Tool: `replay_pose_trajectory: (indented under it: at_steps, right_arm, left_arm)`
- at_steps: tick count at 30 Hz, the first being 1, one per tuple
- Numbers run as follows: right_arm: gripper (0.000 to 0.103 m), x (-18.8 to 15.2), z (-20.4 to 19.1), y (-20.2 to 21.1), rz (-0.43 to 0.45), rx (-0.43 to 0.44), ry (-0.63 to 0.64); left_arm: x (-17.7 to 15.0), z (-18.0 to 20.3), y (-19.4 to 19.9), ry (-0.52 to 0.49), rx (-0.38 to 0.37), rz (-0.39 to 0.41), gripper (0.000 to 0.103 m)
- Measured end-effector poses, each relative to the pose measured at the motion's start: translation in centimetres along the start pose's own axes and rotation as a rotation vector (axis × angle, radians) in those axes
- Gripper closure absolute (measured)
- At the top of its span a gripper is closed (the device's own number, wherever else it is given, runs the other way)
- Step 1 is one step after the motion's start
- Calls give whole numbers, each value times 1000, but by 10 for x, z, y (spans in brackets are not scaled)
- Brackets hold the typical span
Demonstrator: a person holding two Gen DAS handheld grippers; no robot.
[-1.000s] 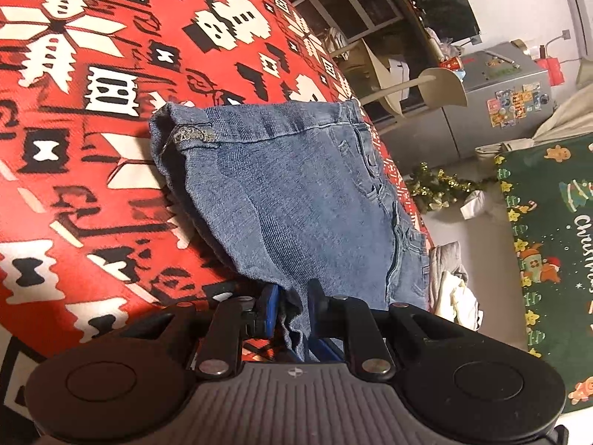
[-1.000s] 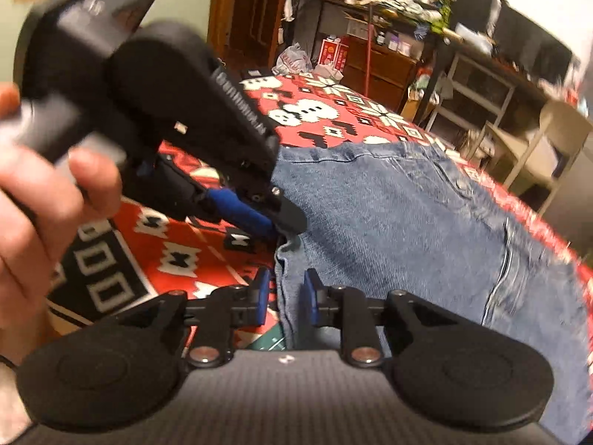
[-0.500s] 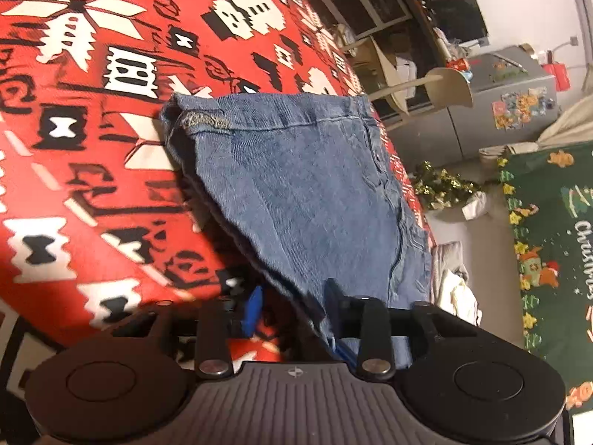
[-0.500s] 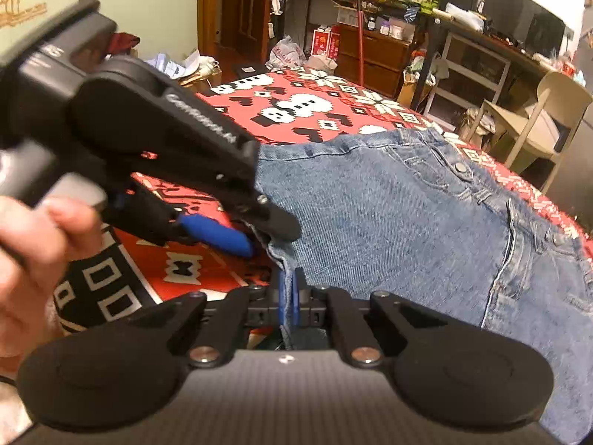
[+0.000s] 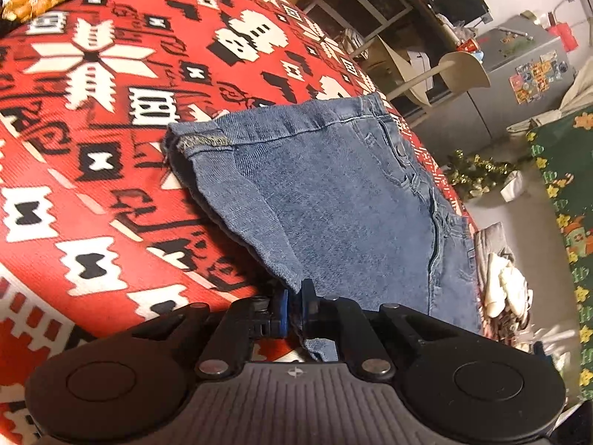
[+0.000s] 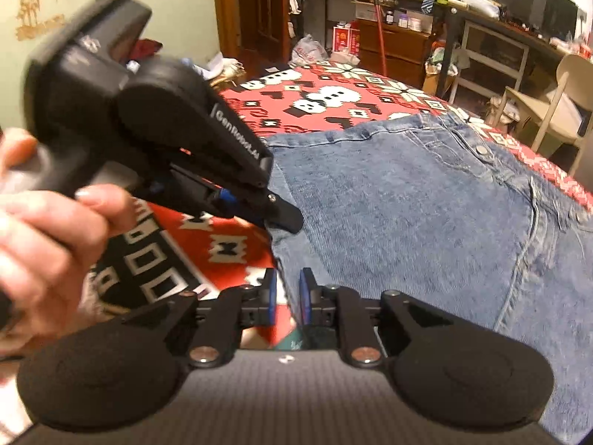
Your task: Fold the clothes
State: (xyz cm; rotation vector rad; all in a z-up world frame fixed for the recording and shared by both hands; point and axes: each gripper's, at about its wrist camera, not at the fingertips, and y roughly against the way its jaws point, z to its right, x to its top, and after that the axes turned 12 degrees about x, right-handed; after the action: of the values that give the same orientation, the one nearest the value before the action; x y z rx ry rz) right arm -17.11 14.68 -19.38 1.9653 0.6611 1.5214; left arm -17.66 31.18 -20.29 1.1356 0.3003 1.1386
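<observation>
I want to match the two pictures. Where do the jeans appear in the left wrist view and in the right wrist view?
Left wrist view: the jeans lie from the centre to the lower right, on the red patterned cloth.
Right wrist view: the jeans fill the centre and right side.
Shared landmark: the beige chair beyond the cloth.

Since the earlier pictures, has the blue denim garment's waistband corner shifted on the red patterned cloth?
Yes. In the left wrist view the blue denim garment's waistband corner sits further right against the red patterned cloth's motifs.
</observation>
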Motion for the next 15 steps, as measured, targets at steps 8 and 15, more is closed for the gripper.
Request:
replay_pose_trajectory:
  at_steps: [8,15]
  right_arm:
    - [99,-20,26,12,0,-13,-123]
    - [98,-24,24,41,57,-1,-141]
  left_arm:
    - [0,0,8,-34,44,25,94]
    - [0,-3,32,-61,110,100,89]
